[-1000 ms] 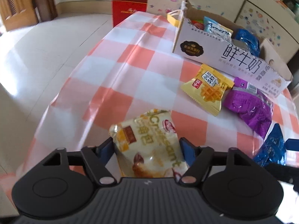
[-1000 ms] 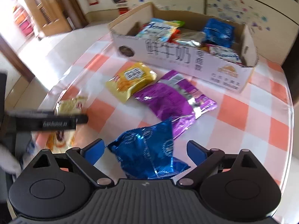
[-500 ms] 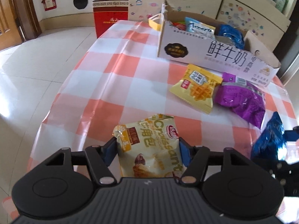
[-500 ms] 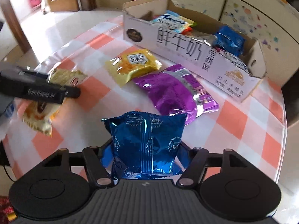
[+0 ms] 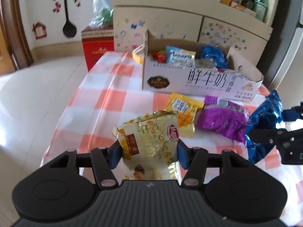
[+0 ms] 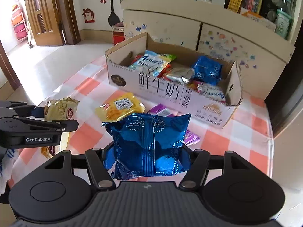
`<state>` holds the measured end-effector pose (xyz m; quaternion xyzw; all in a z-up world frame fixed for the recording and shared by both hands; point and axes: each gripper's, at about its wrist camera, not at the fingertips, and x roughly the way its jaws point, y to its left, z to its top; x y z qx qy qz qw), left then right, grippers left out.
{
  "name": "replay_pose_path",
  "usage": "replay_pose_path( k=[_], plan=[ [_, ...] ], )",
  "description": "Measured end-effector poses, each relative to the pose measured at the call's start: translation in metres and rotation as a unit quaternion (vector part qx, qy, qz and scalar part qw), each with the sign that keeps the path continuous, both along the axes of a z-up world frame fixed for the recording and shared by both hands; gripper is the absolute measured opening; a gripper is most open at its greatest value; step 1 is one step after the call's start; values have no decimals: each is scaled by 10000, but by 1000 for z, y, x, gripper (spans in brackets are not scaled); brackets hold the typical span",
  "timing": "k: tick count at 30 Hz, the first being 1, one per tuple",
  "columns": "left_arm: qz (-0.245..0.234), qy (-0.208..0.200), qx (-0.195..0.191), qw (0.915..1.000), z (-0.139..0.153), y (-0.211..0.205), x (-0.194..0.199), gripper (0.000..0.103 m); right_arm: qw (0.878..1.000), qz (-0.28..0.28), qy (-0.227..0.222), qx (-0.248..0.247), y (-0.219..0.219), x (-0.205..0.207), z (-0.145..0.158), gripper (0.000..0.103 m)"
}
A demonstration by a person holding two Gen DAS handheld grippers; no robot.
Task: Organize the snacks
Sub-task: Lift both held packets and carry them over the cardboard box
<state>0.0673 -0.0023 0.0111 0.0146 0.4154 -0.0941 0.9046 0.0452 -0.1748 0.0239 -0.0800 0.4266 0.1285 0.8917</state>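
- Your left gripper (image 5: 148, 154) has the pale gold croissant packet (image 5: 151, 143) between its blue pads, gripped at both side edges; the jaws are narrow and closing tighter on it, so the packet stands clear of the bench, its top tilted away from you.
- Your right gripper (image 6: 146, 158) holds the blue foil snack bag (image 6: 149, 143) the same way, across its width, jaws at a middling gap and pressing the puffy sides. Gripping by the sides keeps each bag upright and ready to drop in from above.
- Just beyond, on the orange-and-white checked bench (image 5: 106, 102), the yellow waffle packet (image 6: 121, 107) and the purple foil bag (image 5: 223, 121) lie flat side by side, near the box front and not yet collected.
- Farther back stands the open cardboard milk box (image 6: 170, 92), top flaps gone, already part filled with a light blue packet, a silver one and another blue bag. It looks like the place where both held snacks belong.
- Behind it runs a sticker-covered cabinet (image 6: 170, 26).
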Motion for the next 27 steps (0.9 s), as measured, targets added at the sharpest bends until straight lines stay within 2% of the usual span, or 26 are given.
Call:
replay_pose_path(
  k=[5, 10, 21, 27],
  plan=[
    [-281, -423, 295, 9983, 16, -10, -2, 57, 9992, 60, -184, -351, 3, 3, 3, 71],
    [-546, -844, 640, 9929, 34, -20, 1, 57, 9970, -2, -408, -656, 2, 4, 6, 71],
    [-819, -1297, 869, 9843, 57, -36, 19, 57, 9880, -451, -1187, -876, -9, 9, 31, 71],
    [-743, -1464, 683, 9841, 67, -38, 32, 57, 9839, -598, -1426, -898, -12, 13, 41, 71]
  ],
)
